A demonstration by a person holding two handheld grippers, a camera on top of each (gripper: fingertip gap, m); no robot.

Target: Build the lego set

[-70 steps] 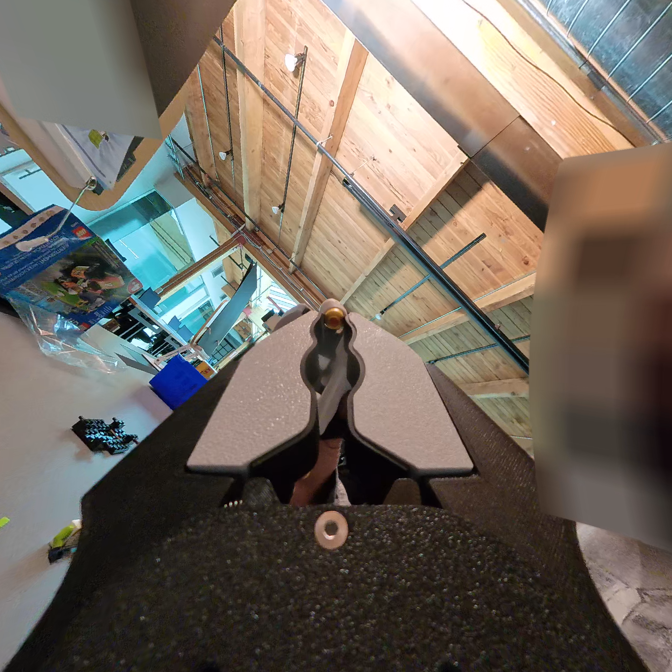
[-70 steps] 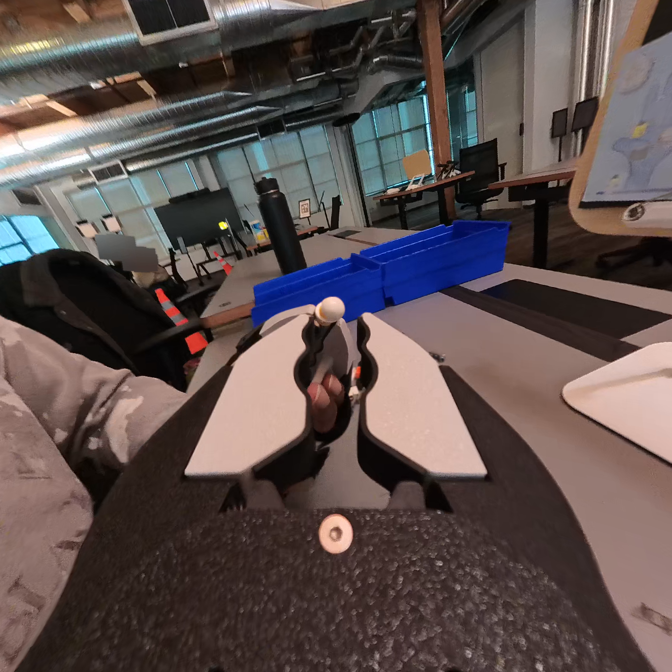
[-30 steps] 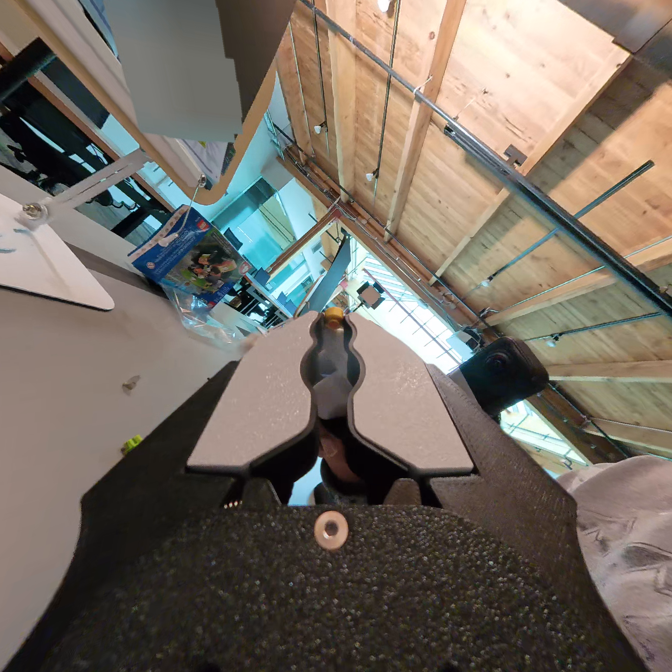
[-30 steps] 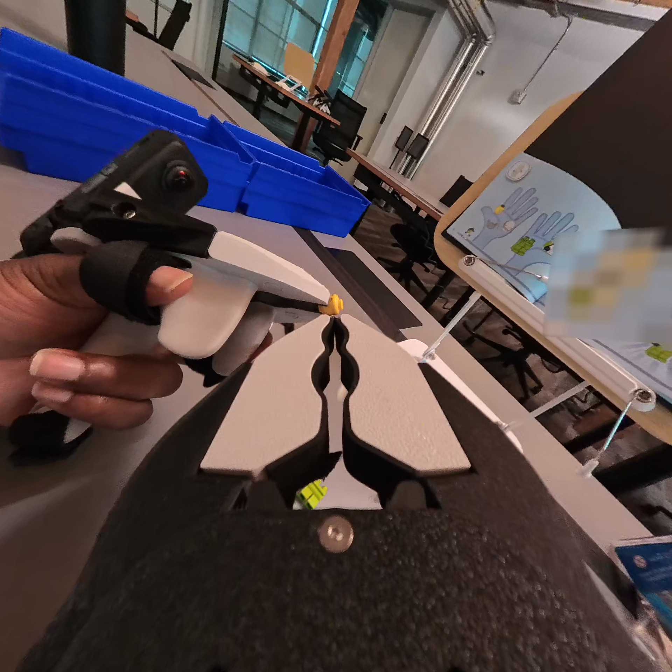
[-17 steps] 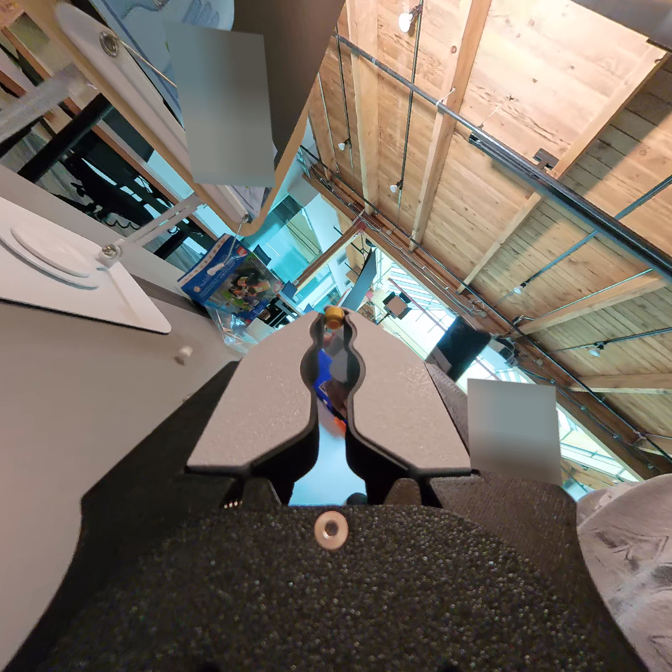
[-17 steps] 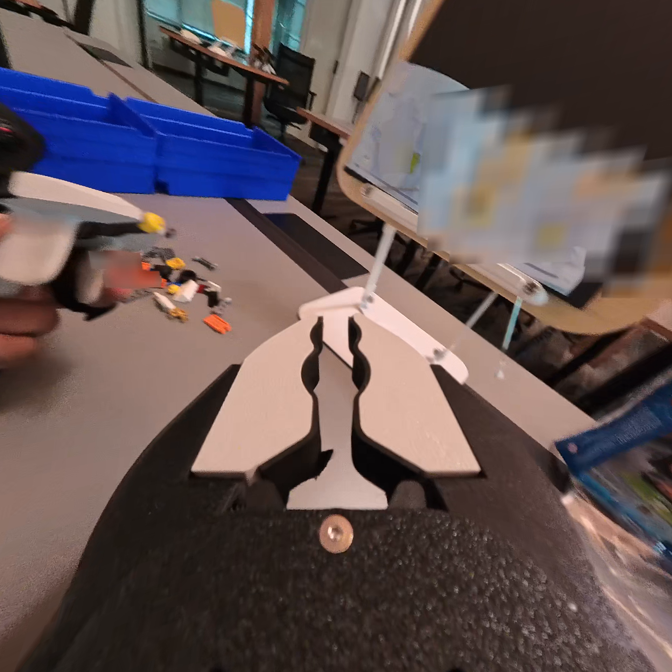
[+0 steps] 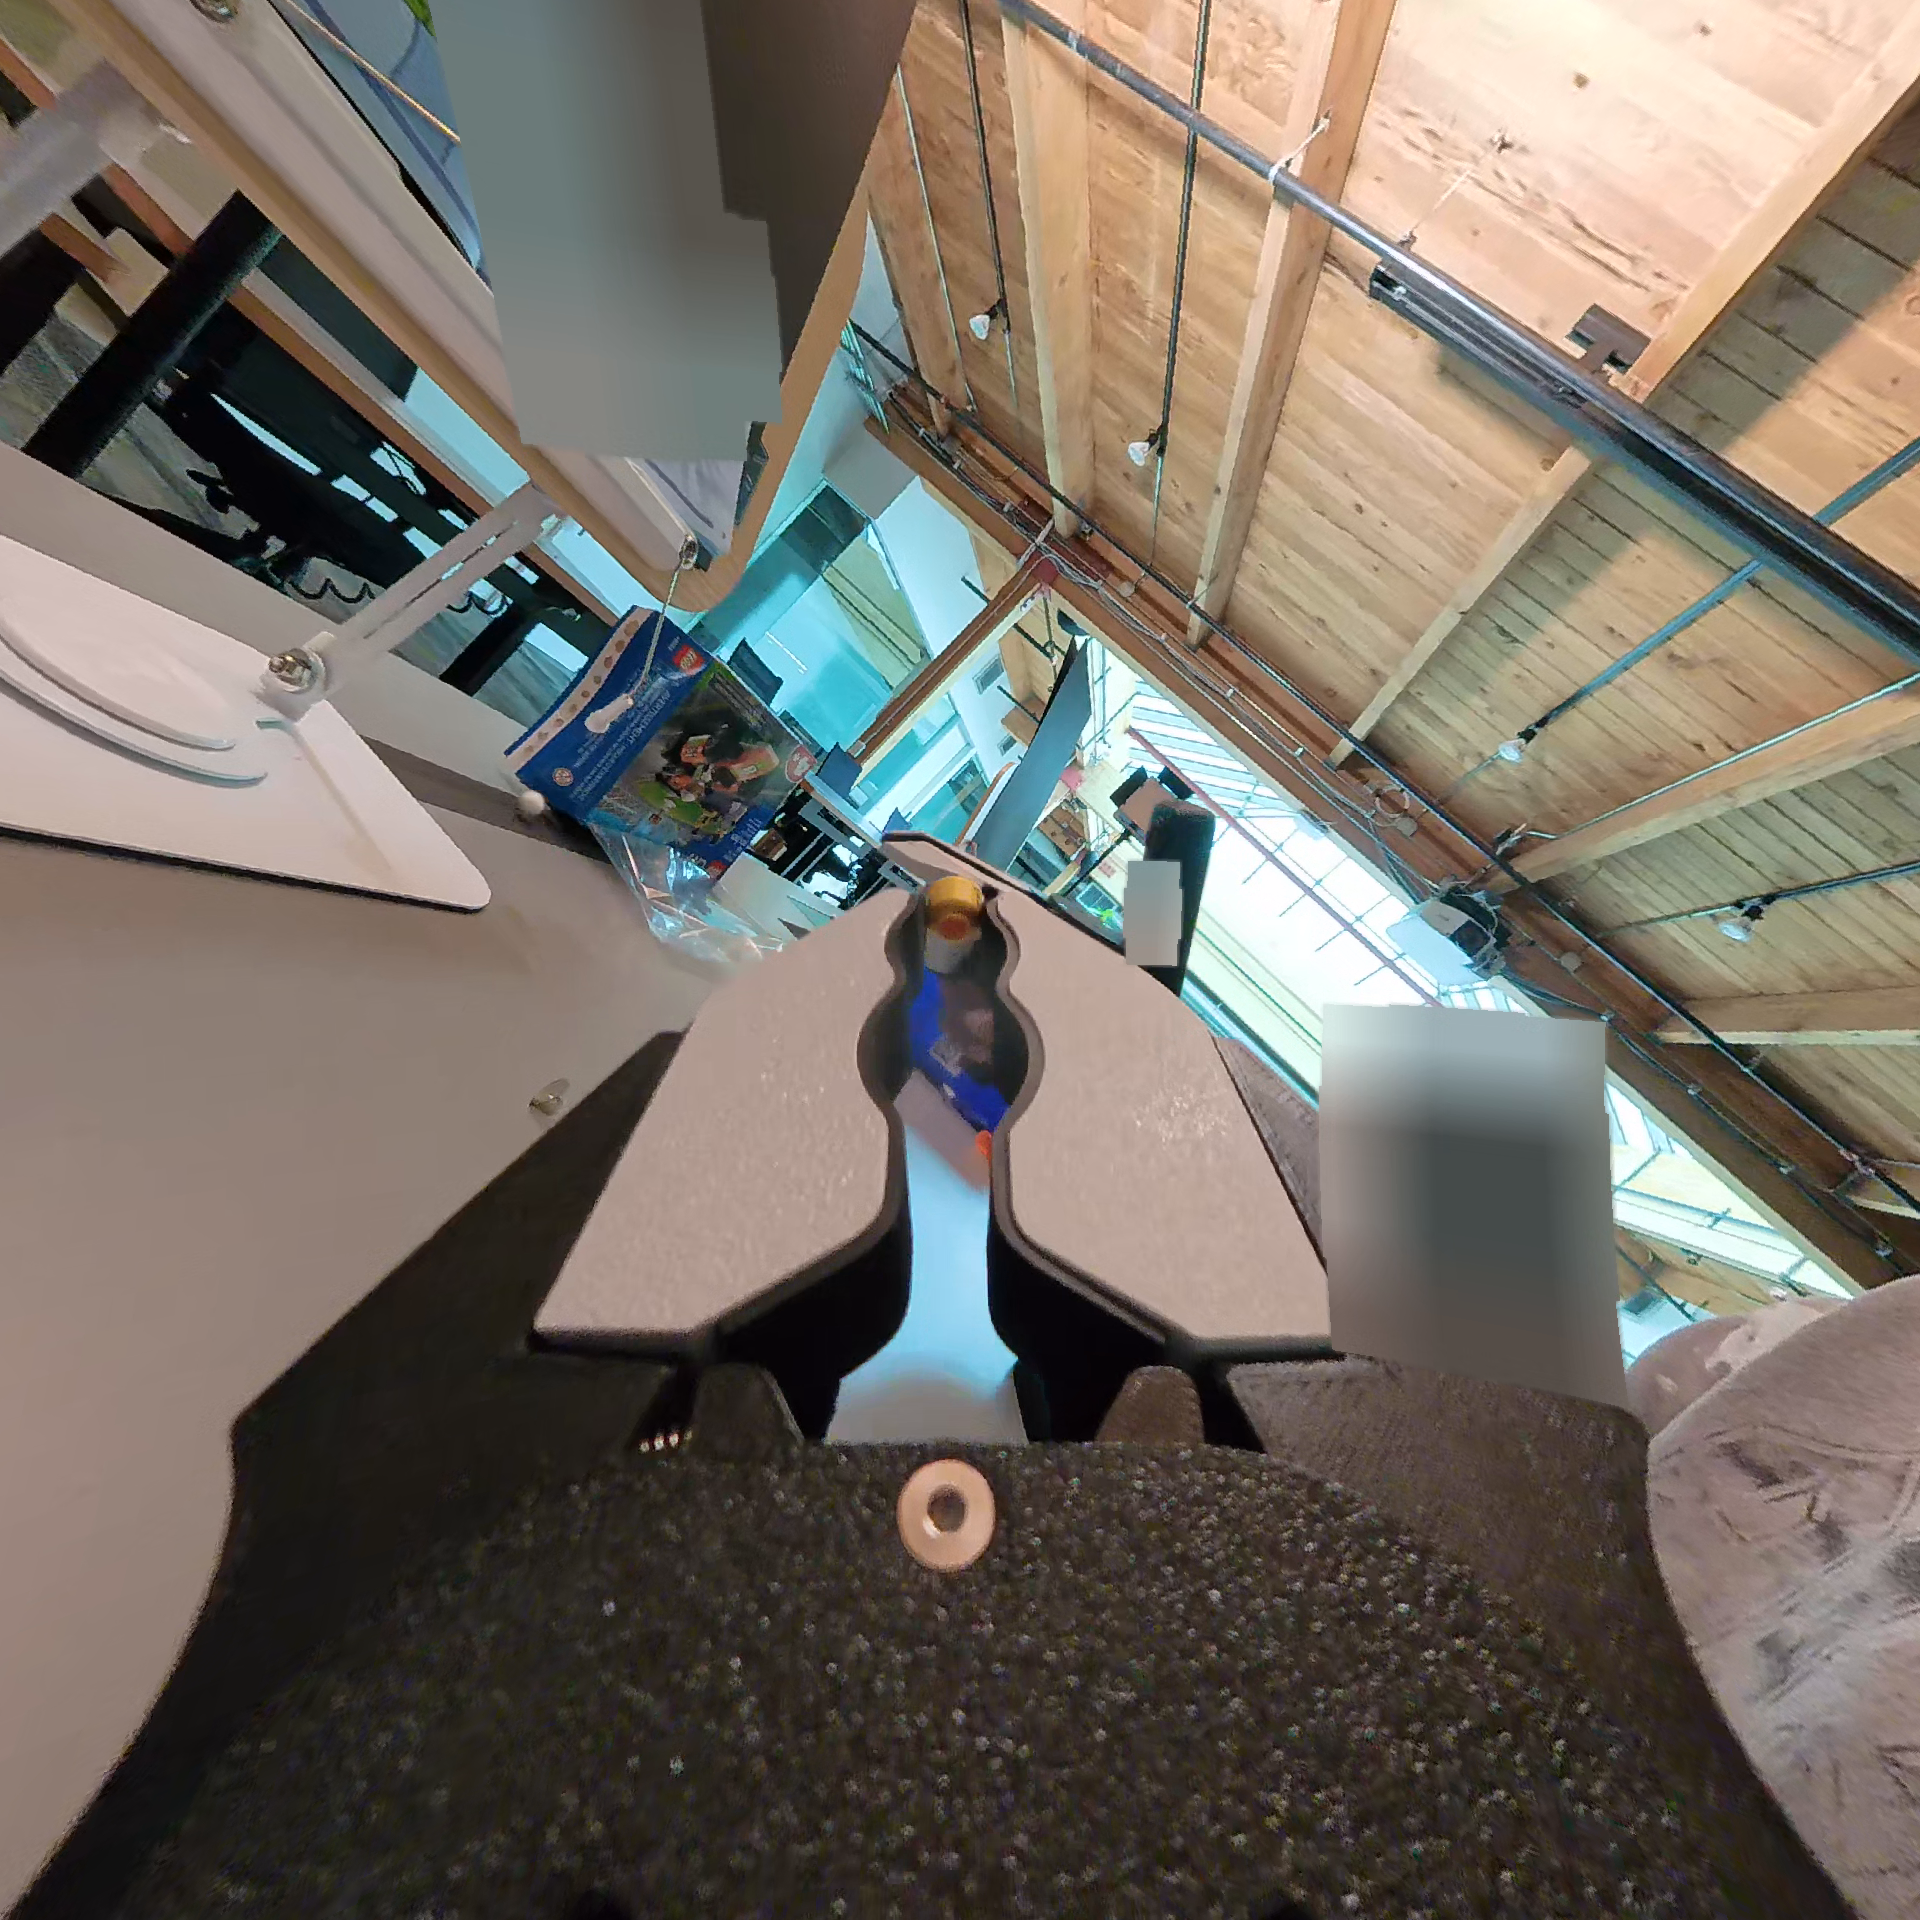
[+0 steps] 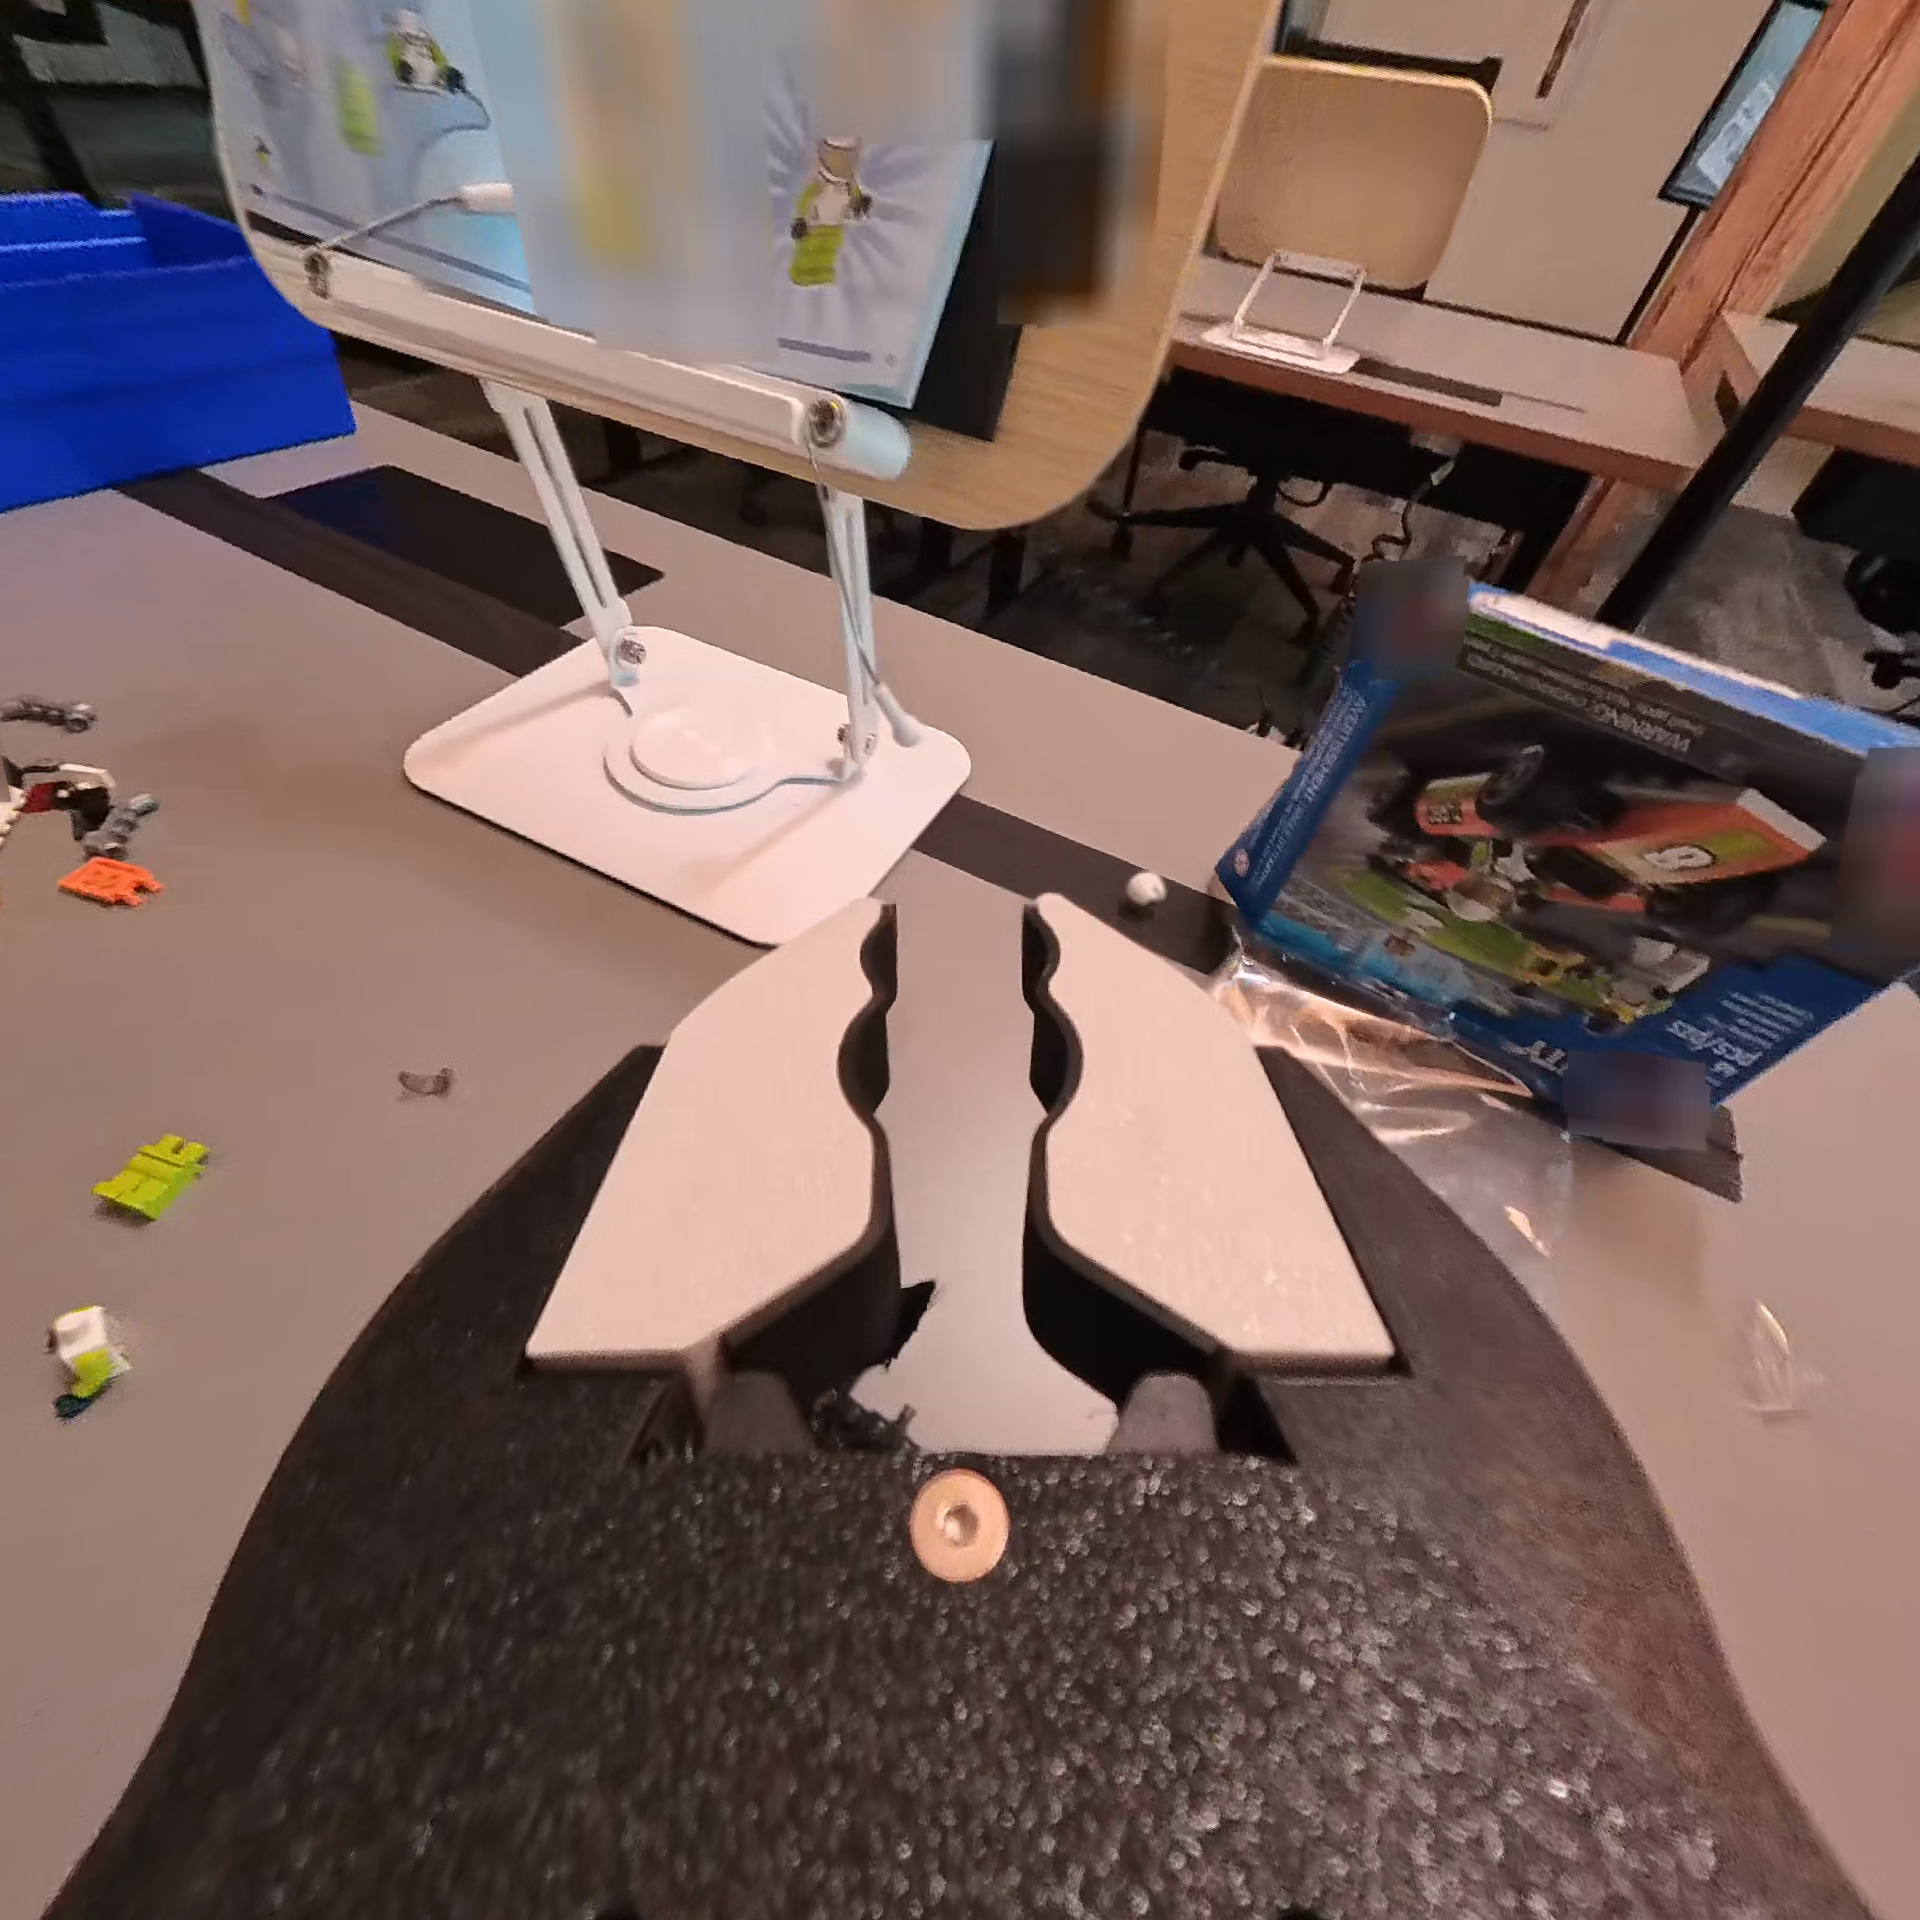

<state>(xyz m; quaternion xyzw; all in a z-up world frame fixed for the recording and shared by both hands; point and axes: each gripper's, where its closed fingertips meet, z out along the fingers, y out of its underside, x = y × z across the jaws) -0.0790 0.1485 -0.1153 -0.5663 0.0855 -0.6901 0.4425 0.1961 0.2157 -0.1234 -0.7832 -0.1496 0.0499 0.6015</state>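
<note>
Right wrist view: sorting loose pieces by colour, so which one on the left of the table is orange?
The flat orange piece, farthest back of the three. The lime-green piece and the white-and-green piece lie nearer the camera.

A white stand [image 8: 717,831] with two thin arms rested on the grey worktop [image 8: 260,966] at upper centre of the right wrist view, carrying a wood-edged board [image 8: 1132,395]. Blue bins [image 8: 135,343] sat at the upper left. Clear plastic wrap [image 8: 1340,1029] lay at the right. Wooden ceiling beams [image 7: 1278,301] filled the left wrist view's upper right.
</note>
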